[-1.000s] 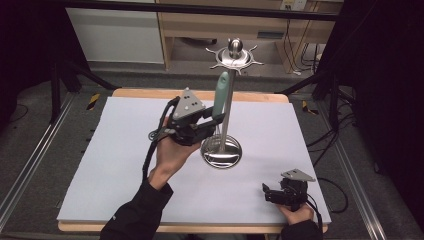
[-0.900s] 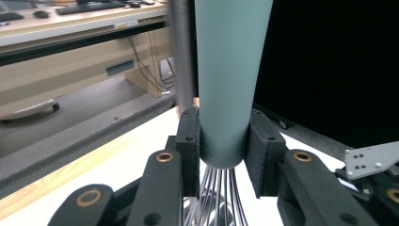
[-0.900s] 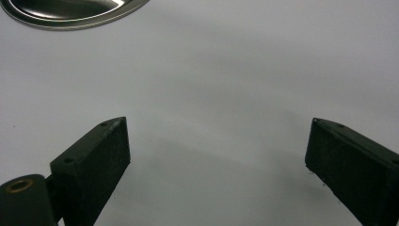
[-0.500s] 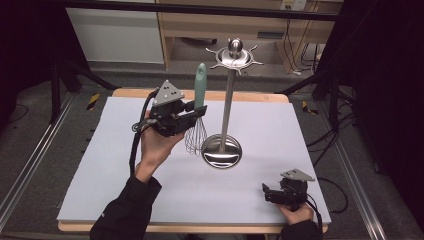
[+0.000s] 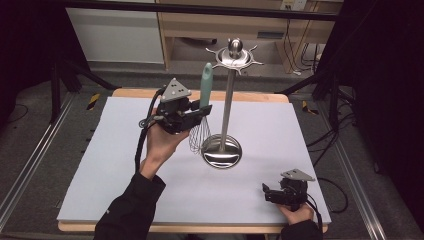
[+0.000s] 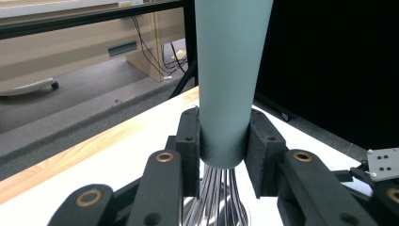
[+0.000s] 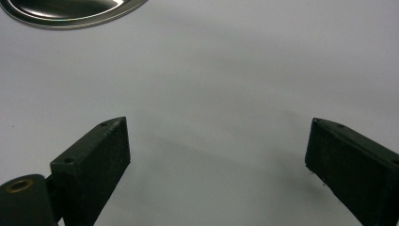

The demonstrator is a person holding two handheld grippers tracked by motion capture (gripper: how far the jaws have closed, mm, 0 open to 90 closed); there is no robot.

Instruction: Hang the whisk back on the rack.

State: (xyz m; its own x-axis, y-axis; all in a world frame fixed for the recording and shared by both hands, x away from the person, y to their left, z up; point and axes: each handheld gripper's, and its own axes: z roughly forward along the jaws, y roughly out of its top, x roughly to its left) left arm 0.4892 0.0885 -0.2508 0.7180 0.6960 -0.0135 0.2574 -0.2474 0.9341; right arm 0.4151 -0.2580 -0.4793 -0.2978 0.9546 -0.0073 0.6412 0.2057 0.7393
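From the high view, I have the left gripper clamped on the green handle of the whisk, upright, wires down, just beside the pole of the steel stand on the counter. I judge the step as carrying the whisk between stand and counter; next I would need to lower it clear of the stand's base and lay it flat. The right gripper rests near the counter's front edge.

In the left gripper view, both pads press the handle's lower end, wires below.

In the right gripper view, the jaws stand wide with nothing between them.

I can read no writing or brand.
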